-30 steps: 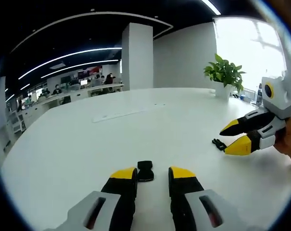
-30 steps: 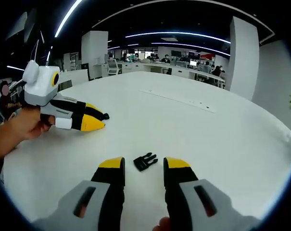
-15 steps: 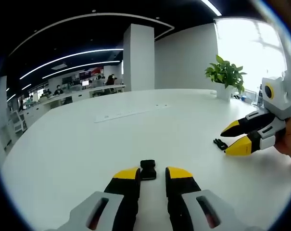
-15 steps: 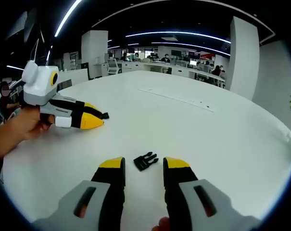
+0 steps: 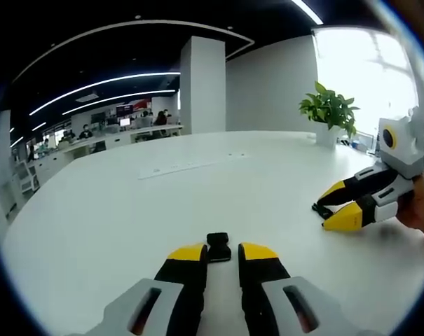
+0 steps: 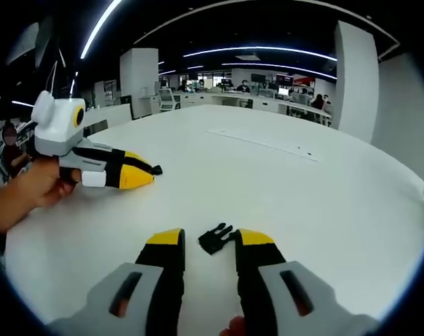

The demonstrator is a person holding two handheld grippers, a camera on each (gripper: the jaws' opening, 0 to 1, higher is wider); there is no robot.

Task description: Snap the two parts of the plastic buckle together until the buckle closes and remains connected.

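Two halves of a black plastic buckle lying apart on a white tabletop [image 5: 127, 210] in an open-plan office, one before each hand-held gripper.

In the left gripper view: left gripper [image 5: 223, 253] low over the tabletop, yellow-tipped jaws parted by a narrow gap, gripping nothing. Socket half of the buckle [image 5: 219, 247] flat on the surface right at the jaw tips, set between them at the mouth of the gap; contact with the pads impossible to judge. Off to the right, the right gripper [image 5: 332, 207] held by a hand [image 5: 416, 213], jaws open in a wedge, tips at the tabletop beside the pronged half of the buckle [image 5: 319, 208], seen as a small dark shape at the tips. Potted plant [image 5: 329, 110] near the far edge of the tabletop, a white pillar [image 5: 202, 84] behind.

In the right gripper view: right gripper [image 6: 209, 239] with jaws spread a little, empty, the pronged half [image 6: 216, 239] lying on the tabletop between the tips, prongs toward upper right. At left, the left gripper [image 6: 147, 173] gripped by a hand [image 6: 36, 187], the socket half [image 6: 156, 170] showing as a dark speck at its tips. Desks and ceiling light strips beyond.
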